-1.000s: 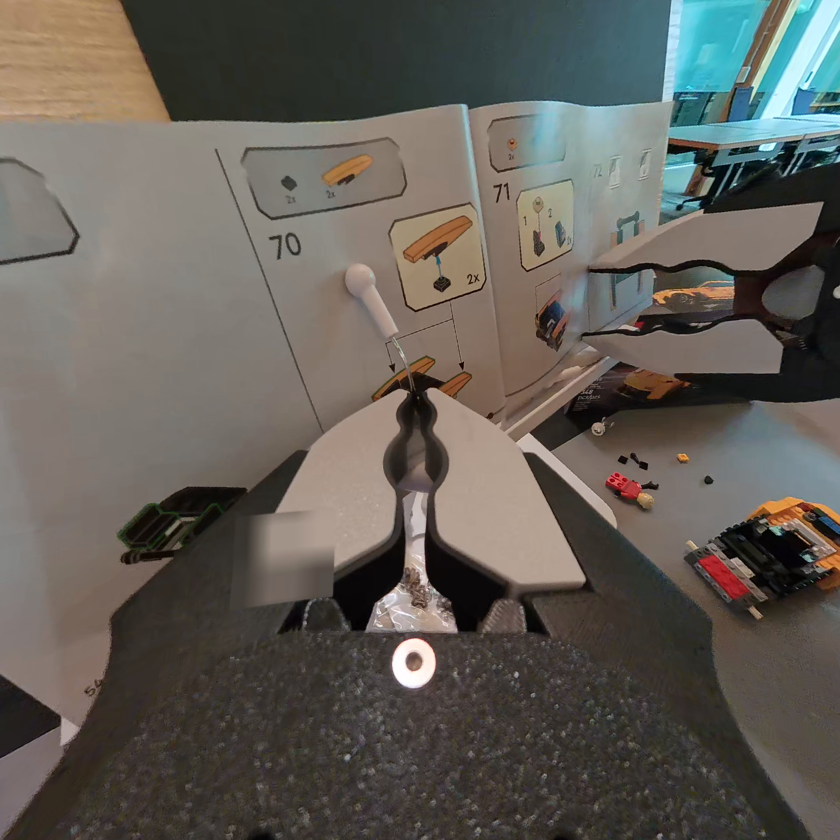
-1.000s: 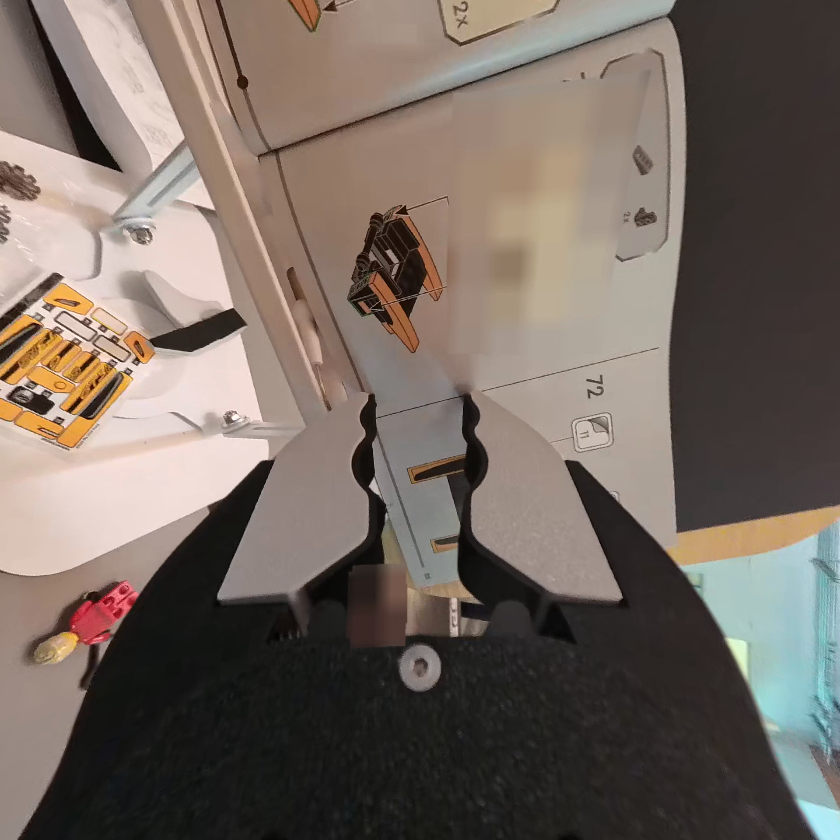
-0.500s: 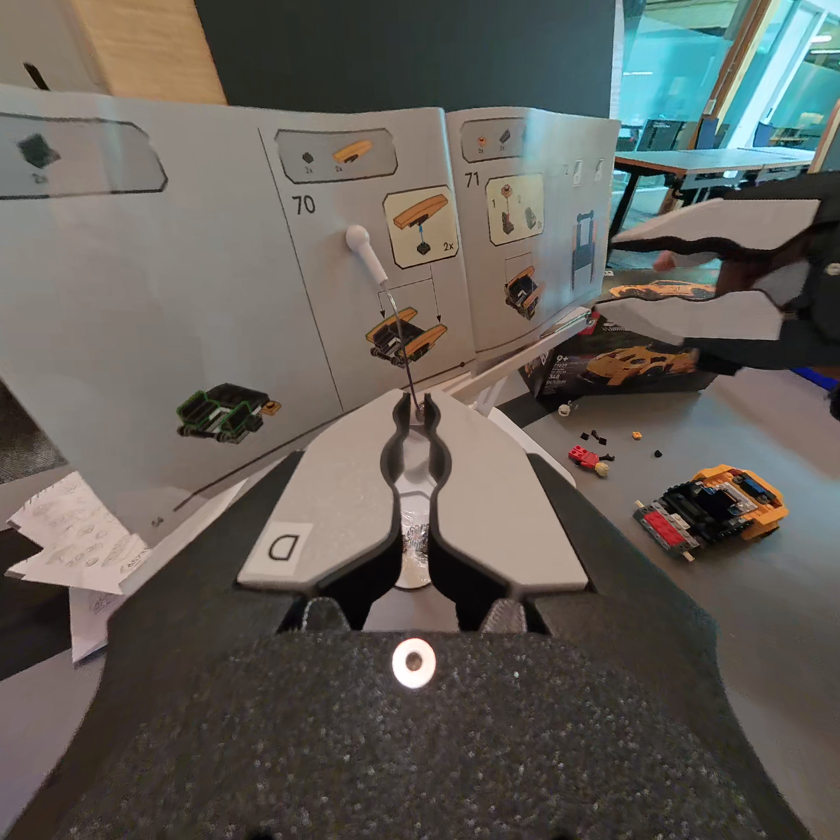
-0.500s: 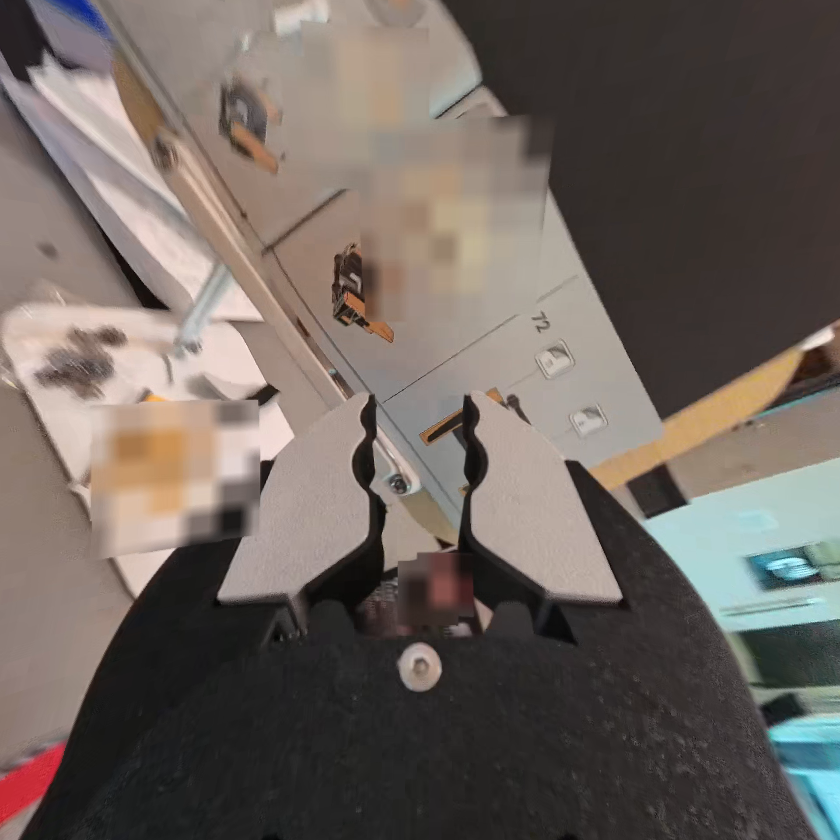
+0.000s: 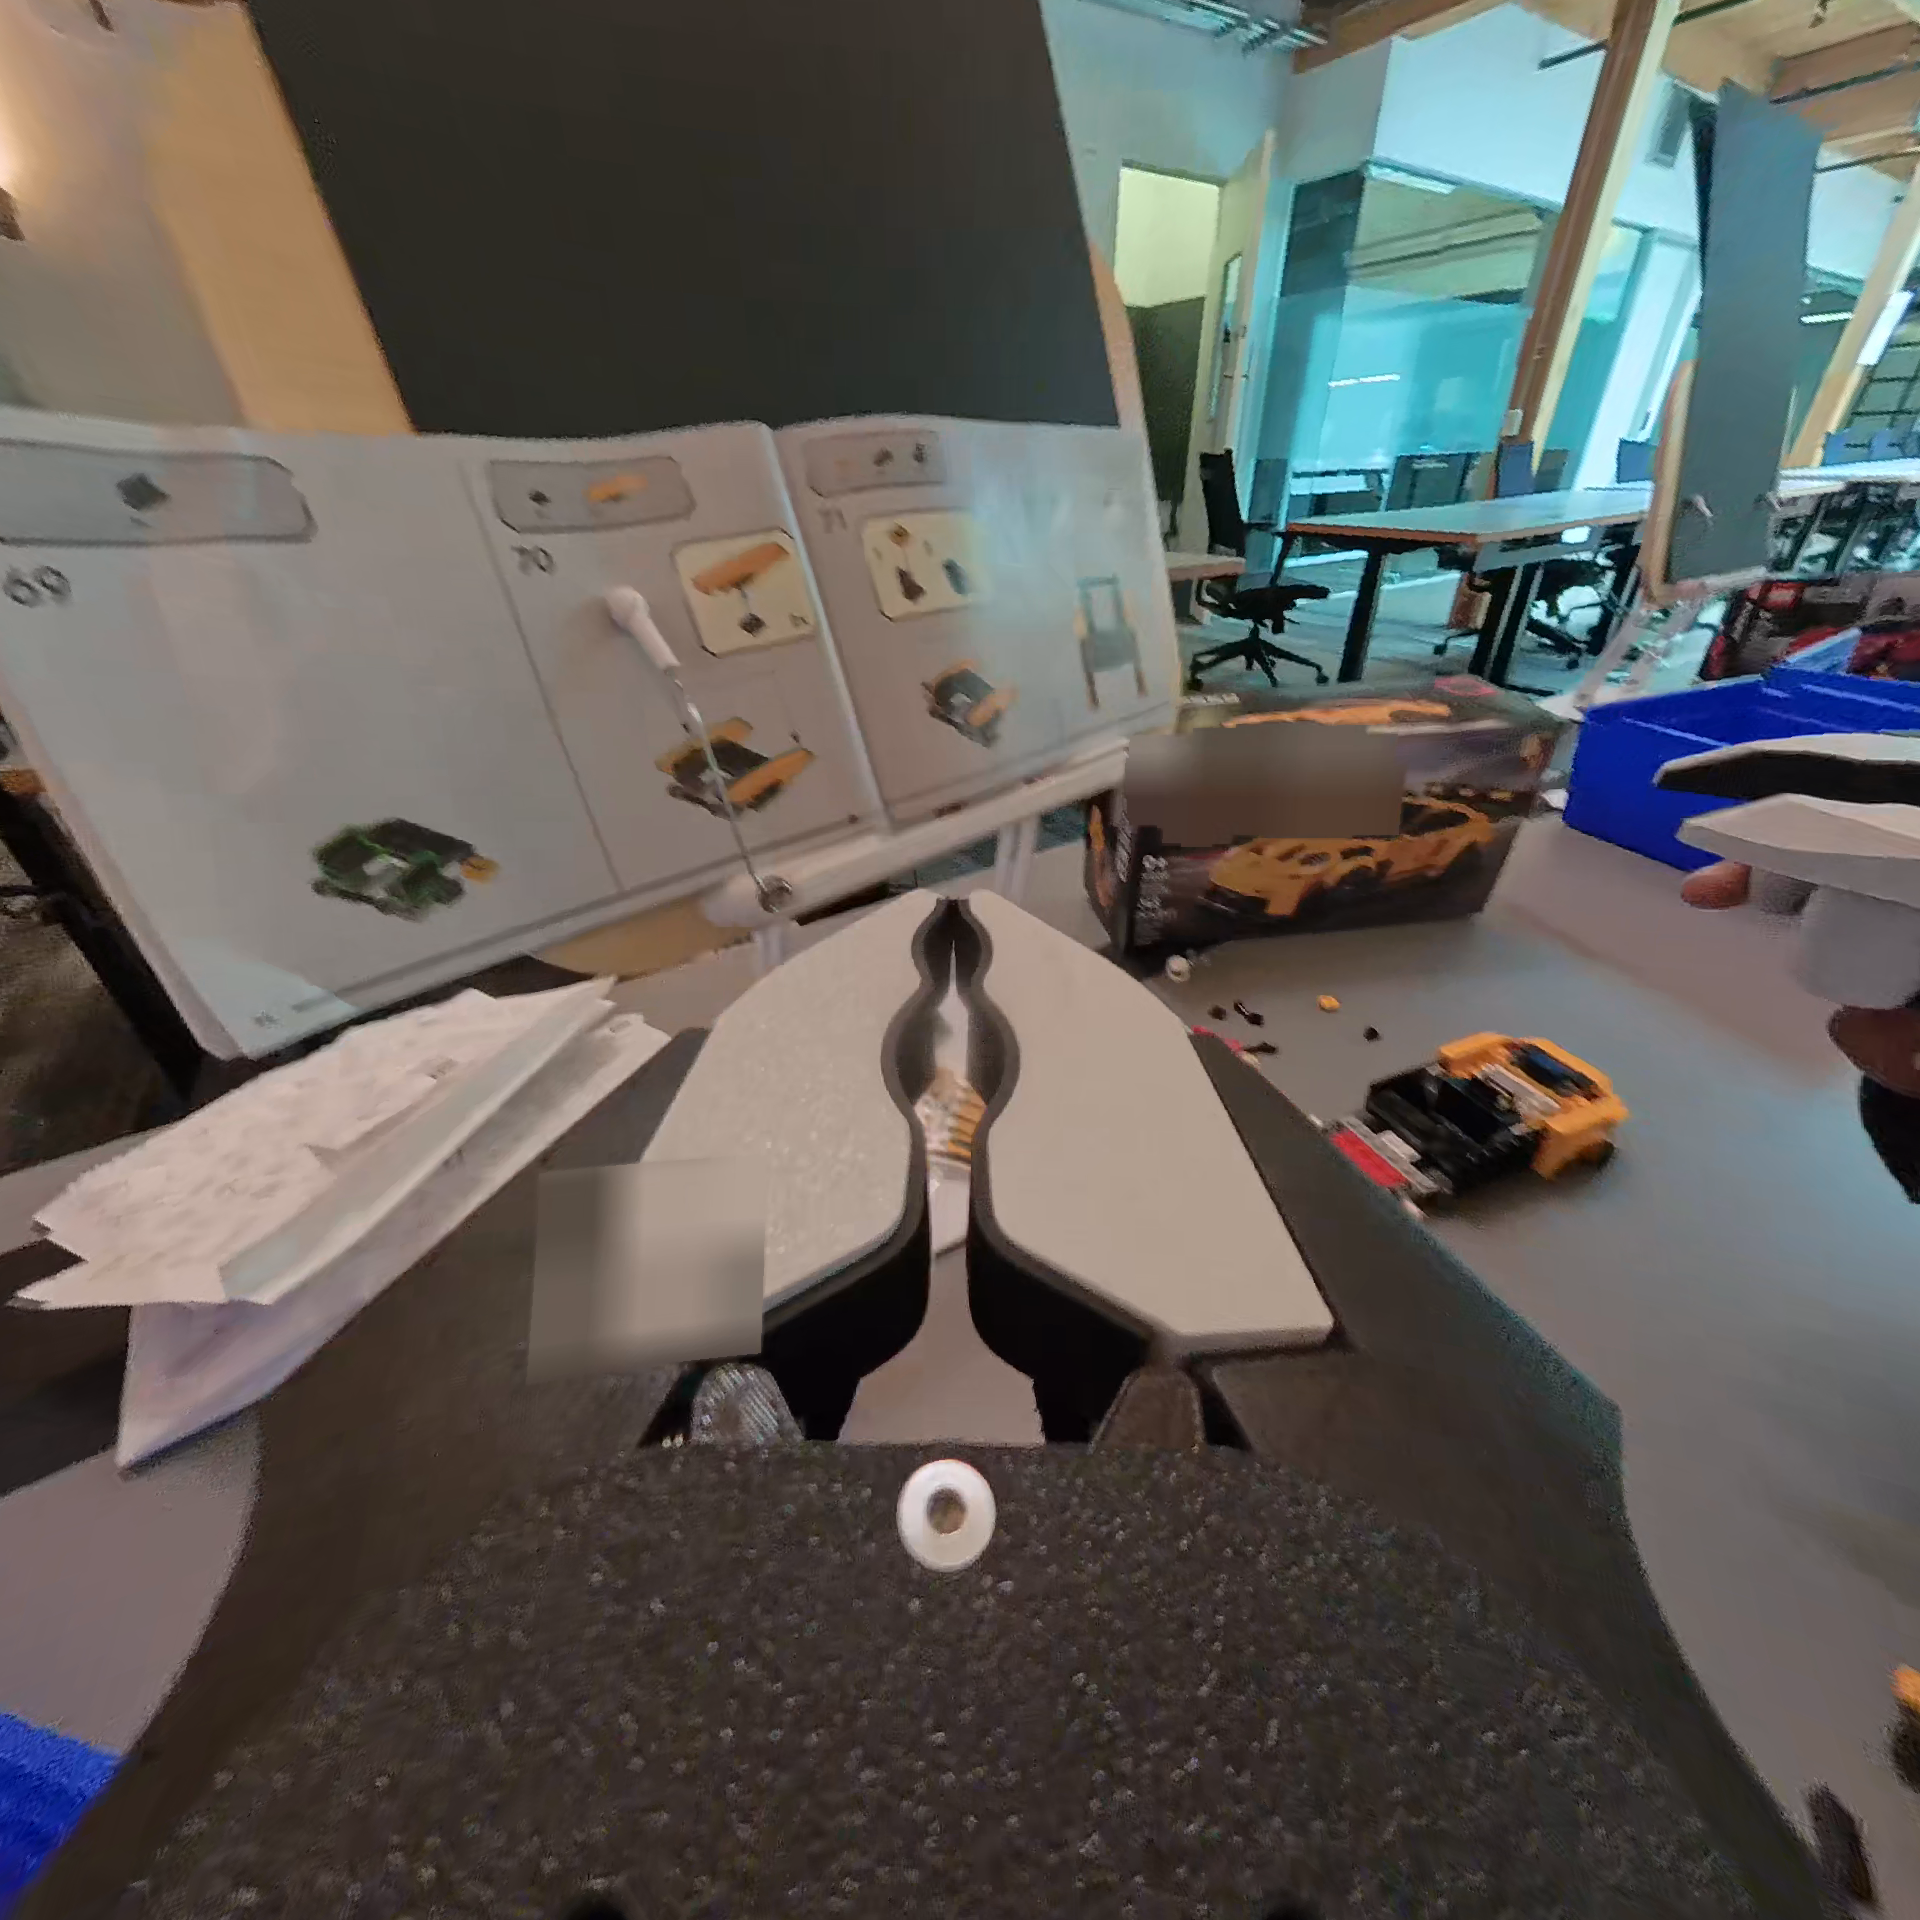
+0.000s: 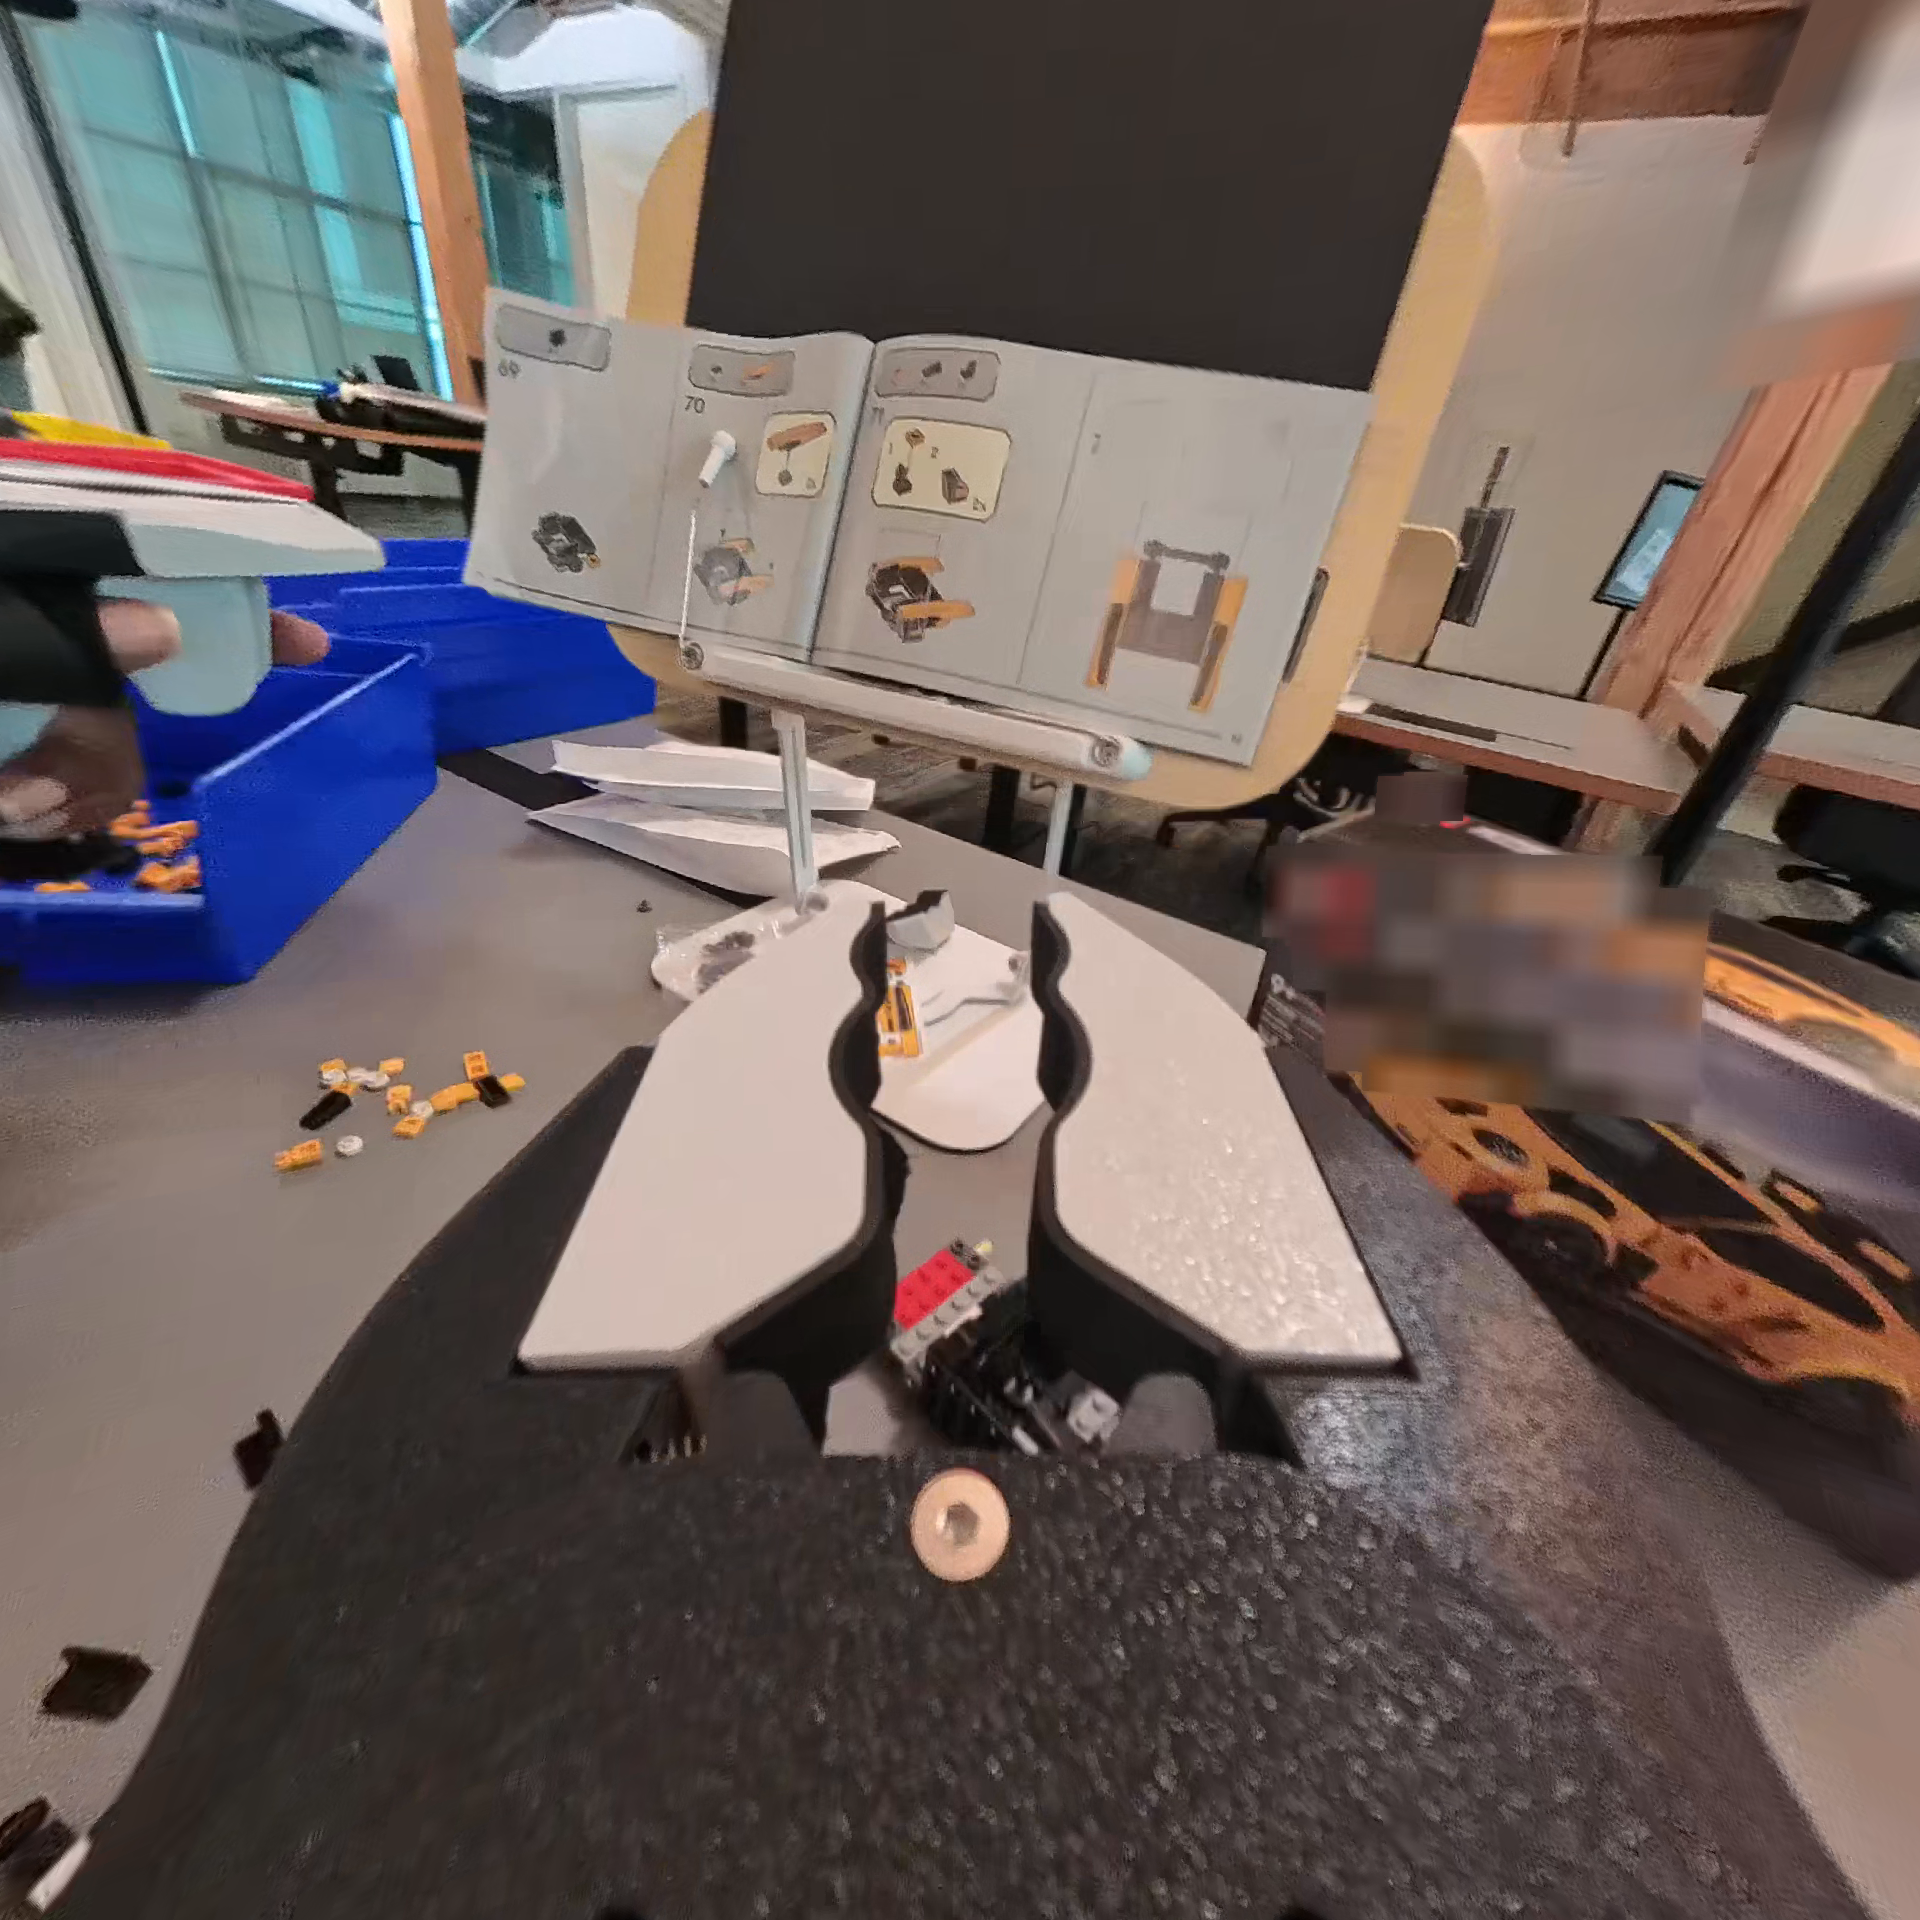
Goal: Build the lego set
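The open instruction booklet (image 5: 623, 675) stands on a white stand (image 6: 914, 717) at the back of the grey table. My left gripper (image 5: 954, 914) is shut and empty, in front of the stand and apart from it. The partly built black and orange car (image 5: 1486, 1112) lies on the table to its right. My right gripper (image 6: 958, 912) is open and empty, and the car's red and black end (image 6: 956, 1320) shows low between its fingers. A sticker sheet (image 6: 899, 1018) lies on the stand's base. Each gripper shows in the other's view, the right one (image 5: 1808, 810) and the left one (image 6: 187, 551).
The set's box (image 5: 1320, 842) stands behind the car and also shows in the right wrist view (image 6: 1662, 1195). Blue bins (image 6: 260, 810) with orange pieces sit at one side. Loose orange and black pieces (image 6: 405, 1101) lie on the table. Folded papers (image 5: 312, 1122) lie by the stand. Across from one pair of fingers to the other is roughly 25 cm.
Both grippers have pulled back from the booklet. The left stays shut. The right has turned upright and now hangs over the car, still open.
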Tool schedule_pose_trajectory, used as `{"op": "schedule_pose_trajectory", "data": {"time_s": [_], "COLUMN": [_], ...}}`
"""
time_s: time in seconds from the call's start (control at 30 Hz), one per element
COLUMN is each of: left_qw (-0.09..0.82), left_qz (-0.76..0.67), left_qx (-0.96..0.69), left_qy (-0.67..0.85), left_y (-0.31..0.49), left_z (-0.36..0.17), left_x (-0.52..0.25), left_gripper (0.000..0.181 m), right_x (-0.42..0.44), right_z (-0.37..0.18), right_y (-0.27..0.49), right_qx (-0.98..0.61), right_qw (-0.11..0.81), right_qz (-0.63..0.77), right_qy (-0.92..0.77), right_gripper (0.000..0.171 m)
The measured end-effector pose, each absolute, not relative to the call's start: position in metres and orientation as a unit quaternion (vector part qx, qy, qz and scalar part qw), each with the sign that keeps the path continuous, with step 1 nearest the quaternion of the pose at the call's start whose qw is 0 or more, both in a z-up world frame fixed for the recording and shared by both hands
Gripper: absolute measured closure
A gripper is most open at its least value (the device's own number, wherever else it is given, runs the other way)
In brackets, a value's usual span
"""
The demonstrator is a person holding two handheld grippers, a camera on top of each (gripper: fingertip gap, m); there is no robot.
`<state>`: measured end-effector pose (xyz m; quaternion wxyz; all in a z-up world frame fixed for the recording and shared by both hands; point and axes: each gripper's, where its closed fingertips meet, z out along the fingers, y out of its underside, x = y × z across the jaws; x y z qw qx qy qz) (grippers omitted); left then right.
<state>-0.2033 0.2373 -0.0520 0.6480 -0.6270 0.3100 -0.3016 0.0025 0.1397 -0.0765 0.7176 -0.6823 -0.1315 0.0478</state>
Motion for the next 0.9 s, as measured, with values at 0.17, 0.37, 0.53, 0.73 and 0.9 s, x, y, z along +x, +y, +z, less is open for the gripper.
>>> {"op": "schedule_pose_trajectory", "data": {"time_s": [0.17,0.37,0.53,0.73,0.9], "left_qw": [0.627,0.606,0.543,0.447,0.357], "left_qz": [-0.299,-0.269,-0.303,-0.350,-0.341], "left_qx": [-0.646,-0.638,-0.605,-0.584,-0.590], "left_qy": [0.316,0.391,0.497,0.580,0.638], "left_y": [0.201,0.172,0.142,0.104,0.081], "left_z": [-0.085,-0.135,-0.169,-0.191,-0.220], "left_x": [-0.201,-0.185,-0.156,-0.139,-0.137], "left_gripper": [0.181,0.181,0.181,0.181,0.181], "right_x": [0.008,0.000,-0.029,-0.075,-0.093], "right_z": [-0.078,-0.088,-0.108,-0.180,-0.222], "right_y": [0.132,0.128,0.124,0.089,0.038], "right_qx": [-0.676,-0.675,-0.682,-0.719,-0.720], "right_qw": [0.725,0.719,0.684,0.507,0.353], "right_qz": [0.060,0.078,0.090,0.180,0.237], "right_qy": [-0.118,-0.145,-0.243,-0.441,-0.548], "right_gripper": [0.165,0.171,0.170,0.163,0.161]}}
